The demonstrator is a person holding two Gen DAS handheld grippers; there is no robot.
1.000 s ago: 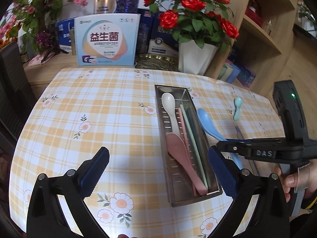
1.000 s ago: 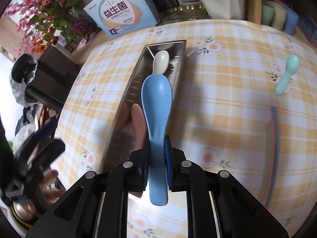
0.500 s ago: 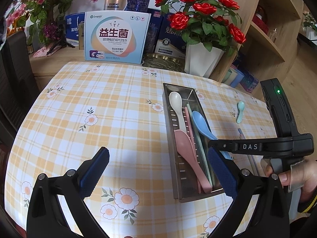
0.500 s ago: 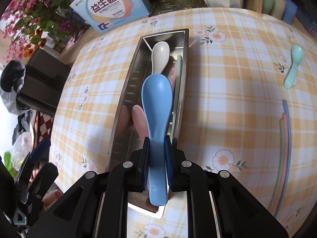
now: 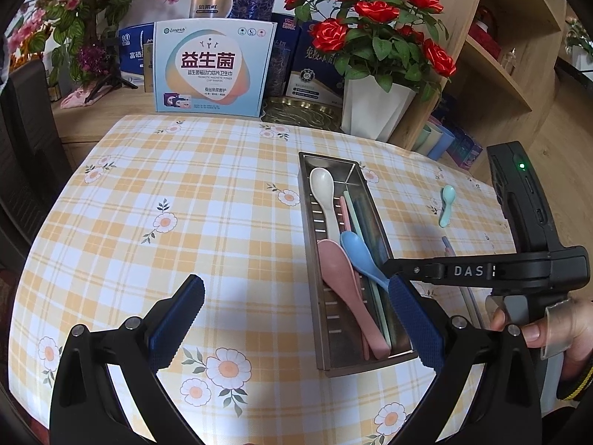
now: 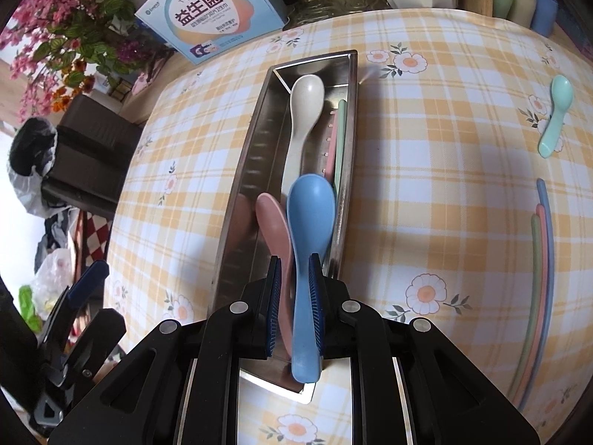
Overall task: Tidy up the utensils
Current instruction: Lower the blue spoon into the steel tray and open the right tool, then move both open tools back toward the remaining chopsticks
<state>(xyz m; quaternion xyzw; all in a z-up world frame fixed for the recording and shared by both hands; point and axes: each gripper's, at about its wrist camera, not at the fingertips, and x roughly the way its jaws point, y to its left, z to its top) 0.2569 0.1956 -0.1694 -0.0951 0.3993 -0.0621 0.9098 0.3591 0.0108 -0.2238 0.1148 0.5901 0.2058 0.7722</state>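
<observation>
Right wrist view: right gripper point(image 6: 294, 306) clamps the blue spoon point(image 6: 309, 230), bowl ahead over the tray point(image 6: 241, 170). Placing step; next, a release. Left gripper point(image 5: 296, 324) gapes, empty. Inside: white spoon point(image 6: 305, 111), pink spoon point(image 6: 274, 226). Outside: one mint spoon point(image 6: 556, 115), three chopsticks point(image 6: 539, 270).

Home: tablecloth point(image 5: 185, 222), potted roses point(image 5: 374, 37)

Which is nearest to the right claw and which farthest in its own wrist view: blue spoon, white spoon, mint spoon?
1. Blue spoon: clamped in the right claw, over the metal tray.
2. White spoon: ahead, lying in the tray's far end.
3. Mint spoon: far right, on the tablecloth.
</observation>
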